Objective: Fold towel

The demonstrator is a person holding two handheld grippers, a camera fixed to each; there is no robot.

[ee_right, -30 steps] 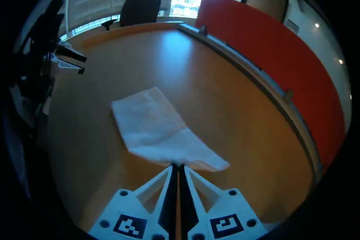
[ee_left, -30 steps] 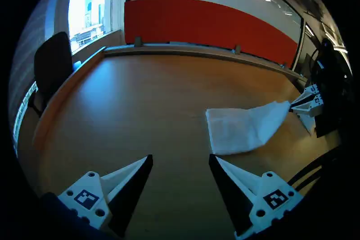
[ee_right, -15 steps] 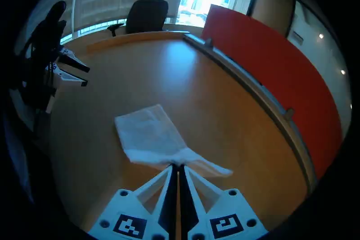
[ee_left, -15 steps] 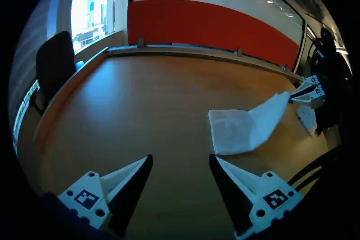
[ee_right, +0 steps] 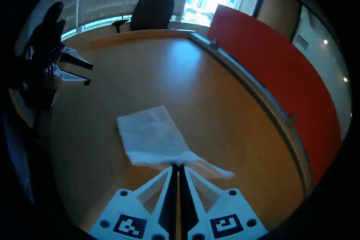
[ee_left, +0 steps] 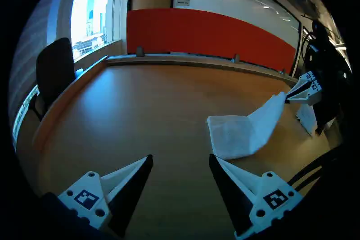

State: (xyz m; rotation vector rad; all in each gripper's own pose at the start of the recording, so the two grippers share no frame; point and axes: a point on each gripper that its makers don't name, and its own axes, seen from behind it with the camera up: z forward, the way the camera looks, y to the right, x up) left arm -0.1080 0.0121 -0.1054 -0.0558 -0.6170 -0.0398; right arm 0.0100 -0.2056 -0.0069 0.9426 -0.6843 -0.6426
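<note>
I am pinching one short edge of the towel (ee_right: 150, 134) in my right gripper (ee_right: 176, 167), both fingers closed flat on the cloth. I am holding that edge raised off the desk (ee_left: 126, 105) while the rest is lying flat. The towel is sitting mid-desk, well short of the red divider (ee_left: 202, 30), with its long axis running roughly alongside the divider, straight out ahead of the closed fingers. My left gripper (ee_left: 180, 156) is hovering with jaws wide and holding nothing, on the side of the towel away from the divider, near its flat end but not touching it. In the left gripper view the raised flap is slanting up and away from it. As I judge it, the fold is turning on carrying the lifted edge along that long axis, over the flat part to the opposite end. The right gripper is already on the cloth, so it is the one placed to do that.
</note>
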